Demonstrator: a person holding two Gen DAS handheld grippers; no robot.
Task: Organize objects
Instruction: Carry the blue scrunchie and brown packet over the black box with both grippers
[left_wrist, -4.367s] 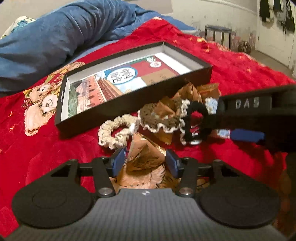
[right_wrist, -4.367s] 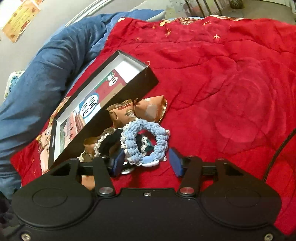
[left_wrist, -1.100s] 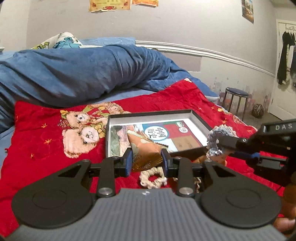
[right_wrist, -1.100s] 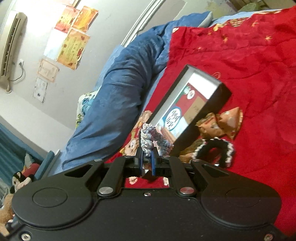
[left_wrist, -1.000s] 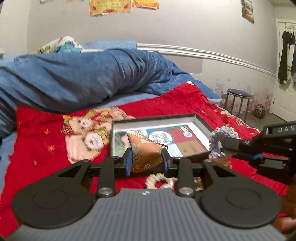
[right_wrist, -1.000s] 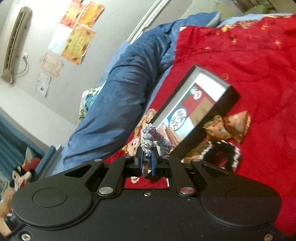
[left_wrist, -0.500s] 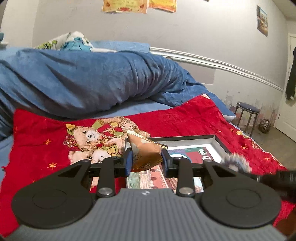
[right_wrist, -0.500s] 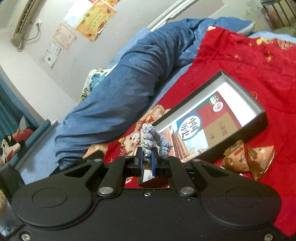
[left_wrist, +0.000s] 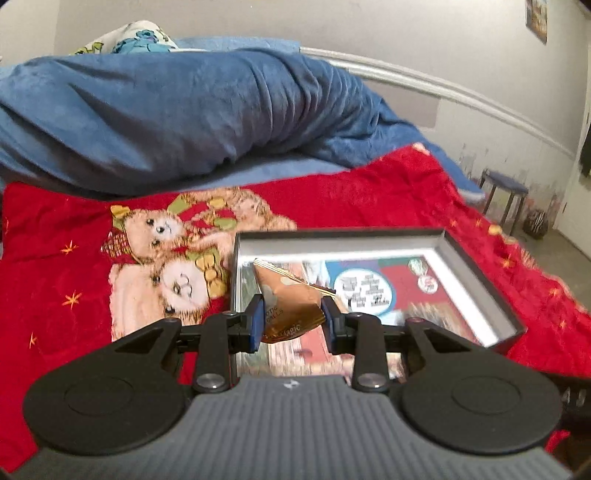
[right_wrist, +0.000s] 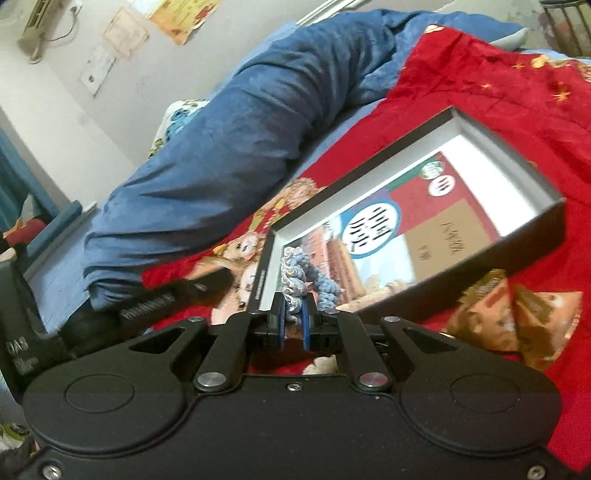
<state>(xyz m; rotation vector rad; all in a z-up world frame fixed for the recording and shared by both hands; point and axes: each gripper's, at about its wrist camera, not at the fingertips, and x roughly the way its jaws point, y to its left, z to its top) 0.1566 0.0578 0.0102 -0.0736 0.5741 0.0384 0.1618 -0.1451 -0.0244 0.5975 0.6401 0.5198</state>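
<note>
Red bedding is lying under us as our left gripper (left_wrist: 292, 322), pinching the snack packet (left_wrist: 291, 303), and right gripper (right_wrist: 291, 320), clamping the blue scrunchie (right_wrist: 297, 276), are now hovering over the box (left_wrist: 476, 275), closer than before.

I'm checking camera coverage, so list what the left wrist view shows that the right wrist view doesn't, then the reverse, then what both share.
Left wrist only: the left gripper shut on a brown snack packet over the box, and a stool by the wall.

Right wrist only: the right gripper shut on a blue scrunchie, two snack packets on the red blanket outside the box, and wall posters.

Both: the open black box with its printed bottom, the red blanket and the blue duvet.
</note>
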